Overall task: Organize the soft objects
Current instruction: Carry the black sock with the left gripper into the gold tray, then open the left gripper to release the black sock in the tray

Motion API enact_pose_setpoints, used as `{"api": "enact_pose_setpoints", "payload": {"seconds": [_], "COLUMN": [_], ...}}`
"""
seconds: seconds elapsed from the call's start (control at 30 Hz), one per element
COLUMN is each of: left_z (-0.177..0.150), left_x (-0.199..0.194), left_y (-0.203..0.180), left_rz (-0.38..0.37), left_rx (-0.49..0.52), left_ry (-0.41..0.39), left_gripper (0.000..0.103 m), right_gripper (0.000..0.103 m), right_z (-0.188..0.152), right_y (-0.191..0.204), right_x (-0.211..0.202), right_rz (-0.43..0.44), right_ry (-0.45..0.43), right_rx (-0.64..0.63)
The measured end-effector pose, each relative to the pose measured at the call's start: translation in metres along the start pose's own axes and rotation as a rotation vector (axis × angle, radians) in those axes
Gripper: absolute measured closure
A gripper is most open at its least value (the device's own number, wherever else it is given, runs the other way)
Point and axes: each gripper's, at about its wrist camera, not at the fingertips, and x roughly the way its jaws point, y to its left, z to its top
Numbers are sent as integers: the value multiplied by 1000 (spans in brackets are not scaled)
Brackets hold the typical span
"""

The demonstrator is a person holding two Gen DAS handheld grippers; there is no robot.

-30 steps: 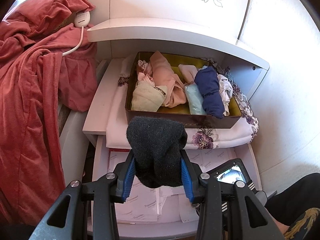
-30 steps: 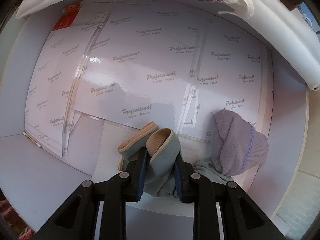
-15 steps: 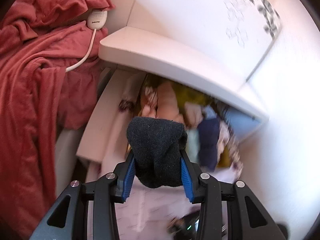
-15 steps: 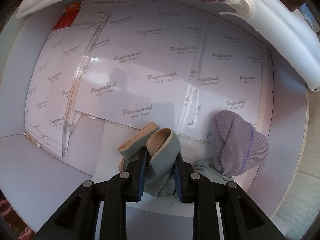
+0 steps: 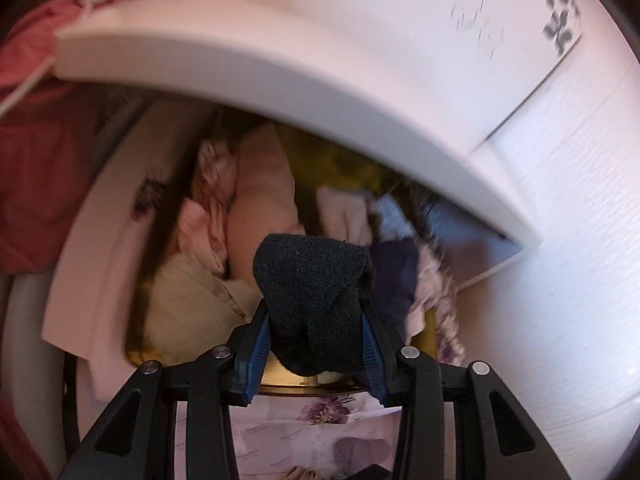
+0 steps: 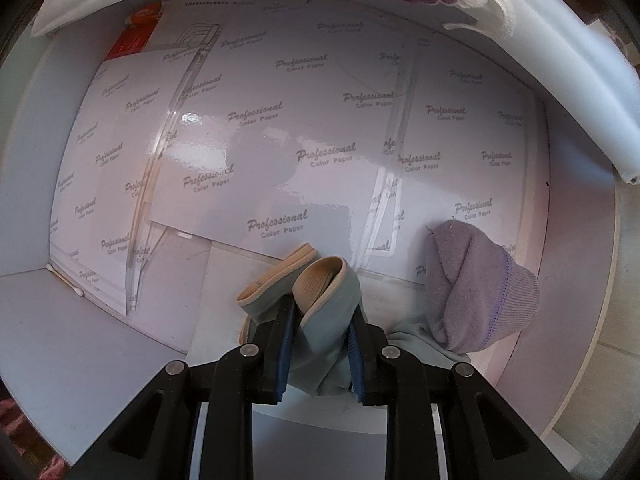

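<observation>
Closest in the left wrist view, the left gripper (image 5: 316, 312) is clenched on a dark sock (image 5: 314, 292), bunched into a thick wad between the blue pads. Its long axis runs from the jaws toward 12 o'clock, folded end leading and a loose end hanging at 6. Just beyond, from 9 to 2 o'clock, sits the tray (image 5: 430, 322) of folded cloths, tucked under the white shelf (image 5: 280, 76), which crosses the view at 12.

In the right wrist view, the right gripper (image 6: 322, 328) points down and grasps a pale blue sock (image 6: 330, 312) with a tan cuff, cuff toward 12 o'clock. A lilac sock (image 6: 476, 288) lies near at 3 o'clock on the glossy paper sheets (image 6: 304, 128) lining the drawer.

My worry is on the left: the gap under the shelf looks low, so the gripper could knock the shelf edge. Released too near the tray's front wall, the wad could unroll over the rim. The tray also looks crowded, so it may push neighbours askew.
</observation>
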Motion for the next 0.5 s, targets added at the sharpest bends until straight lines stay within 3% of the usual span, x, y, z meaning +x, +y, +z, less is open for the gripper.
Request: {"api": "enact_pose_setpoints", "payload": {"seconds": [0.27,0.5], "left_z": [-15,-25], "left_x": [42,36], "left_y": [7,7], "left_rz": [73,92], "left_rx": [11,43], "left_ry": [102,91], "left_gripper": [55,42], "right_gripper": [79,79], "right_z": [1,1], "right_y": [1,1], "right_x": [0,0], "right_rz": [-2,-1], "right_ry": [1,1], "right_rx": [-1,-2]}}
